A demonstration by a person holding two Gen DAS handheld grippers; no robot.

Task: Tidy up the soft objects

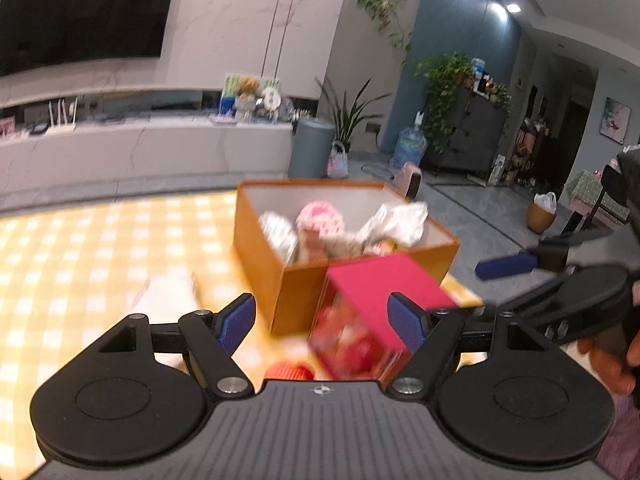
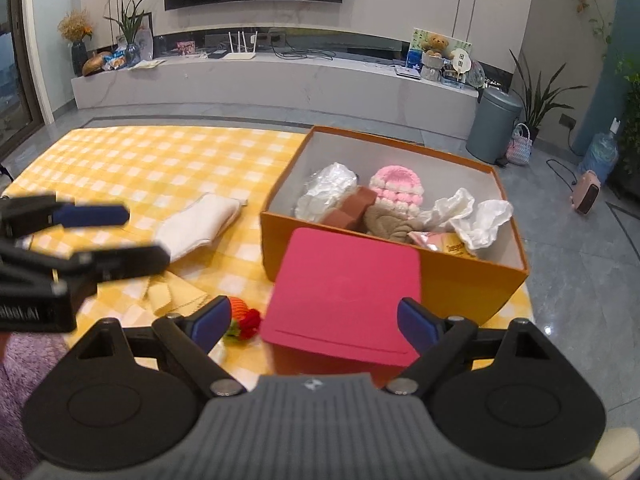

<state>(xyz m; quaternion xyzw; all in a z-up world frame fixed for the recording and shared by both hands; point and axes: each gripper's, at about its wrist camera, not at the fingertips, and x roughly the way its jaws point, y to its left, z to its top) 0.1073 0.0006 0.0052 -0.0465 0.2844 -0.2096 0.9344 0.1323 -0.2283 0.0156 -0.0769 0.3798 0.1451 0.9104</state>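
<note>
An orange box (image 2: pixel 460 280) stands on the yellow checked table (image 2: pixel 160 160); it holds a pink knit hat (image 2: pixel 396 186), white crumpled cloths (image 2: pixel 472 216), a brown item and a beige one. It also shows in the left wrist view (image 1: pixel 296 284). A red box (image 2: pixel 344 292) stands in front of it, blurred in the left wrist view (image 1: pixel 372 316). A white folded cloth (image 2: pixel 196 224), a yellow cloth (image 2: pixel 172 294) and an orange-red knit toy (image 2: pixel 242 320) lie on the table. My left gripper (image 1: pixel 322 320) and right gripper (image 2: pixel 314 320) are open and empty, both near the red box.
A TV console (image 2: pixel 280 76) runs along the far wall. A grey bin (image 2: pixel 492 124), a plant, a water jug (image 2: pixel 602 152) and a pink heater (image 2: pixel 586 192) stand on the floor to the right. The table's right edge is just past the orange box.
</note>
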